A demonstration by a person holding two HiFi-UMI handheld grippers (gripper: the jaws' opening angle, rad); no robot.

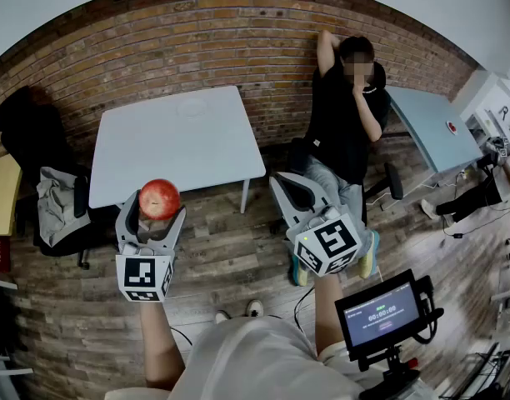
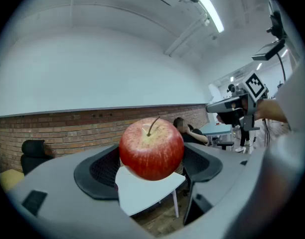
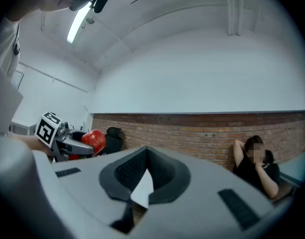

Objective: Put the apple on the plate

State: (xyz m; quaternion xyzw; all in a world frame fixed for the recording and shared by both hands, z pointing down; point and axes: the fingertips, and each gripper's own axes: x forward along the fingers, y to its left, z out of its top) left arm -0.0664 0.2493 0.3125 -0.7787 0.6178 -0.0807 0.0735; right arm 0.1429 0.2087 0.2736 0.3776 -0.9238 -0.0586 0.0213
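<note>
A red apple sits between the jaws of my left gripper, which is shut on it and holds it in the air, level, in front of the white table. In the left gripper view the apple fills the gap between both dark pads, stem up. A pale white plate lies near the table's far edge. My right gripper hangs to the right of the table, shut with nothing in it; its pads meet at the tips. The right gripper view also catches the apple at its left.
A person in black sits against the brick wall, right of the table. A black chair with grey cloth stands at the left. A blue-grey table stands at the right, and a small screen on a stand is near my right side.
</note>
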